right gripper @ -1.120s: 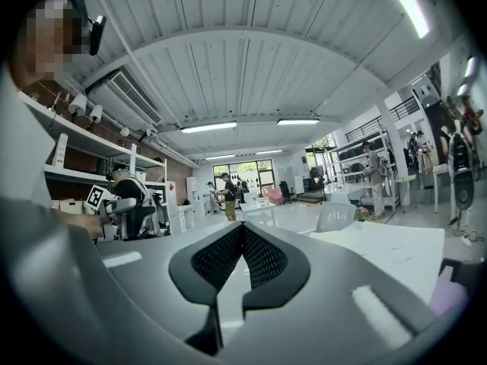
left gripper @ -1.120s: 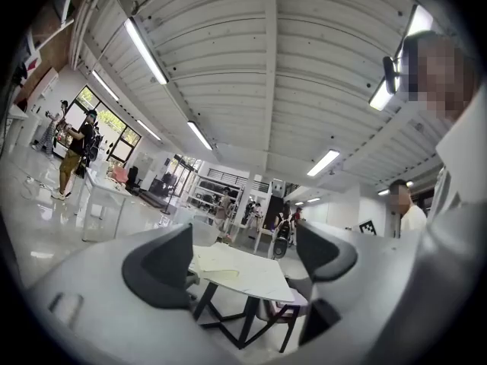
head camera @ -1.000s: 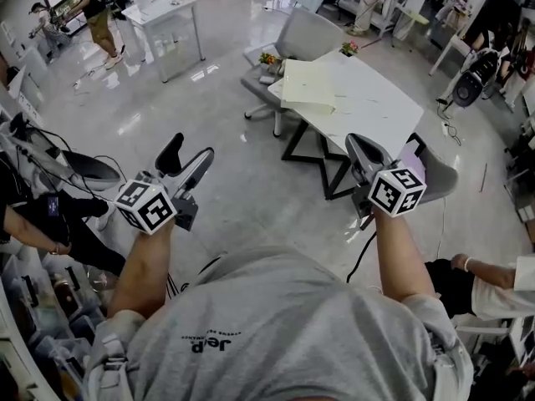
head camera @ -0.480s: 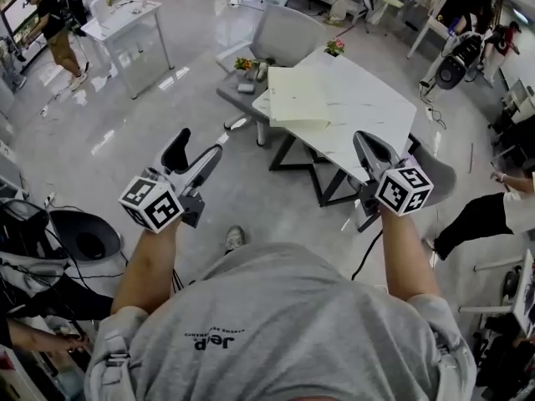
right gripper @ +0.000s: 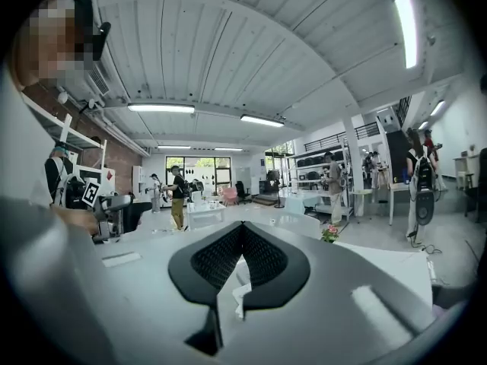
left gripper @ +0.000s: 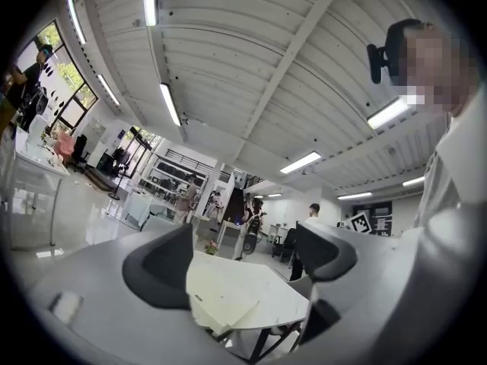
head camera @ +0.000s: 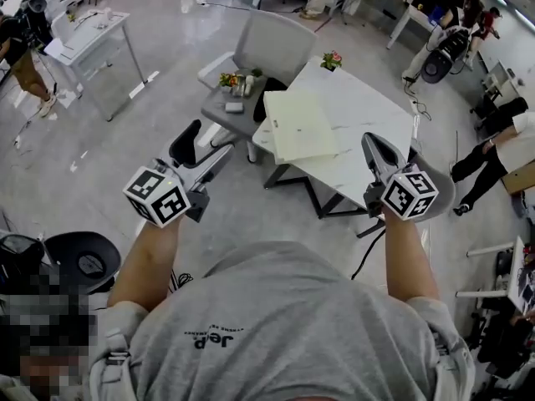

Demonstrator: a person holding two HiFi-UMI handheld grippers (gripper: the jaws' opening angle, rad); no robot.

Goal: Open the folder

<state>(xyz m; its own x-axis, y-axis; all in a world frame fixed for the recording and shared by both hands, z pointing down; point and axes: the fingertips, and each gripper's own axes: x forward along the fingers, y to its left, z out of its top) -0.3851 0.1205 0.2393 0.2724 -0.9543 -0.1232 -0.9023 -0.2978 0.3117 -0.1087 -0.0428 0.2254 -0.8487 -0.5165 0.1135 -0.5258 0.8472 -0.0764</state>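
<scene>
At the left we hold the left gripper (head camera: 199,150) in the air above the floor. In the left gripper view its fingers stand wide apart with nothing gripped, and the distant table shows through the gap. Just past it stands a low grey stand (head camera: 219,111) carrying small flowers, with a grey chair (head camera: 272,42) behind. In the middle we see the folder (head camera: 298,125), cream and closed, lying flat on the left part of the white table (head camera: 368,111), well apart from both grippers. A small flower pot (head camera: 332,59) sits at the table's far corner. At the right we hold the right gripper (head camera: 374,147) over the table's near edge. In the right gripper view its fingers are pressed together at the tips, clamping nothing.
</scene>
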